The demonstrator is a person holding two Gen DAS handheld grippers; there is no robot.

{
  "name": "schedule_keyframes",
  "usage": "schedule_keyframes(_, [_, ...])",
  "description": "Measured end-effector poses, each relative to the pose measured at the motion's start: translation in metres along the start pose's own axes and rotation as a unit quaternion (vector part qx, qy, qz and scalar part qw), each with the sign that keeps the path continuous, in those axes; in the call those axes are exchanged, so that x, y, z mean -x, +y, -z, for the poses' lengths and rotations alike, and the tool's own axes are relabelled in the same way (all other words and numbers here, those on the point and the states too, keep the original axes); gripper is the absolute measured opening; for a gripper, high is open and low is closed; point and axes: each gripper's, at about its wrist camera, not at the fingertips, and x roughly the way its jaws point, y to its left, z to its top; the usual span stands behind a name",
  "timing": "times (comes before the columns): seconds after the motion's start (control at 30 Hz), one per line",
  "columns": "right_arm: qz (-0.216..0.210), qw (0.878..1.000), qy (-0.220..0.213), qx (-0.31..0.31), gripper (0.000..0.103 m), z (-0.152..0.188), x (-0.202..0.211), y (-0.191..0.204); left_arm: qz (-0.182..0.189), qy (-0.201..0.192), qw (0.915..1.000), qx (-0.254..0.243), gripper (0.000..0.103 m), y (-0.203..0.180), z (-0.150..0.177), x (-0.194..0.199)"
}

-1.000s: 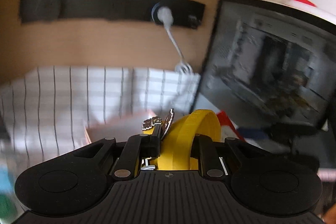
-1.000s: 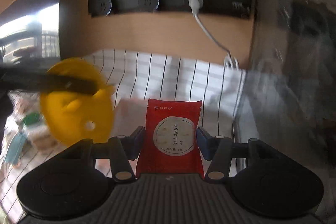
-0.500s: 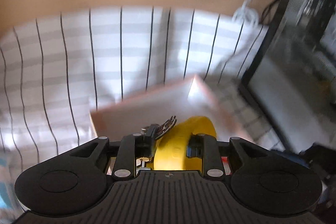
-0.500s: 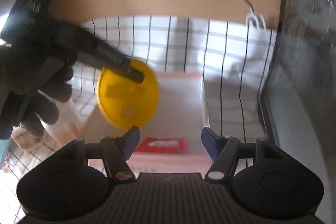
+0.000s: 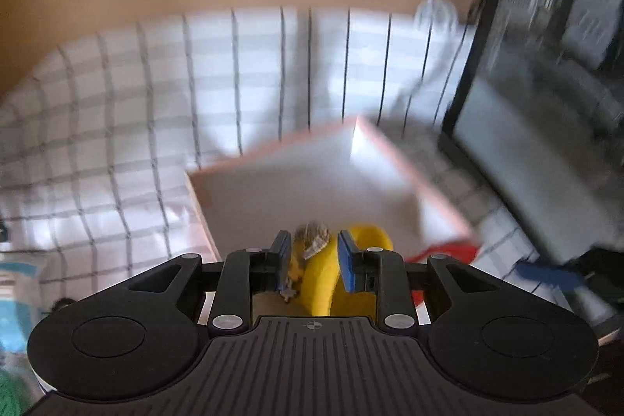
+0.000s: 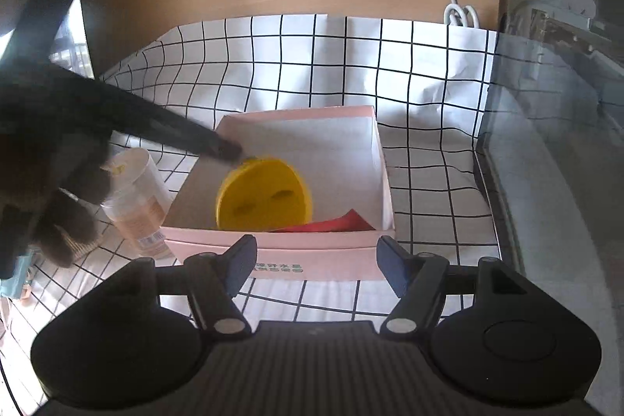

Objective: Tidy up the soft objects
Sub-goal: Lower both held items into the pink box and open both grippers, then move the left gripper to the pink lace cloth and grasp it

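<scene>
The left gripper (image 5: 314,252) was clamped on a yellow soft toy (image 6: 264,195) — a round, face-like disc with a small metal-looking charm beside it in the grip — and held it down inside the pink box (image 6: 273,258), tilted against the left part of the white interior. The toy appeared not yet released: the blue pads were narrow around its edge, and the disc stood on its rim rather than lying flat, which suggested it was being lowered by its top so it could settle without tipping out. A red packet (image 6: 331,223) already lay on the box floor at the near right, just beside the toy, so the box evidently served as the collecting place for the soft items.

The right gripper (image 6: 314,262) hovered above the near wall of the box with its jaws spread wide and nothing between them, seemingly kept clear so the other hand had room. The box sat on a white grid-pattern cloth (image 6: 429,162), with a clear plastic jar (image 6: 136,197) touching or nearly touching its left side and a dark glass-fronted case (image 6: 553,143) to the right. The left wrist view was blurred by motion — details of the charm could not be made out. Opening the left jaws looked like the likely next step.
</scene>
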Motion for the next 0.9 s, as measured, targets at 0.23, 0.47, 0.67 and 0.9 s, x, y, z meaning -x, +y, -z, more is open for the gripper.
schedule_keyframes(0.23, [-0.024,0.999,-0.026,0.010,0.069,-0.026,0.004,0.044,-0.045,-0.085,0.9921,0.081,0.029,0.047,0.042,0.089])
schedule_keyframes(0.47, [-0.080,0.994,-0.051,0.062,0.072,-0.072,-0.004,0.143,-0.154,-0.102,0.9671,0.175,0.029,0.138,0.117,0.165])
schedule_keyframes(0.67, [-0.146,0.984,-0.041,0.097,0.072,-0.092,-0.009,0.235,-0.212,-0.116,0.9425,0.231,0.028,0.207,0.185,0.225])
schedule_keyframes(0.9, [-0.188,0.968,-0.015,0.163,0.072,-0.098,-0.006,0.310,-0.187,-0.120,0.9290,0.296,0.028,0.270,0.226,0.240])
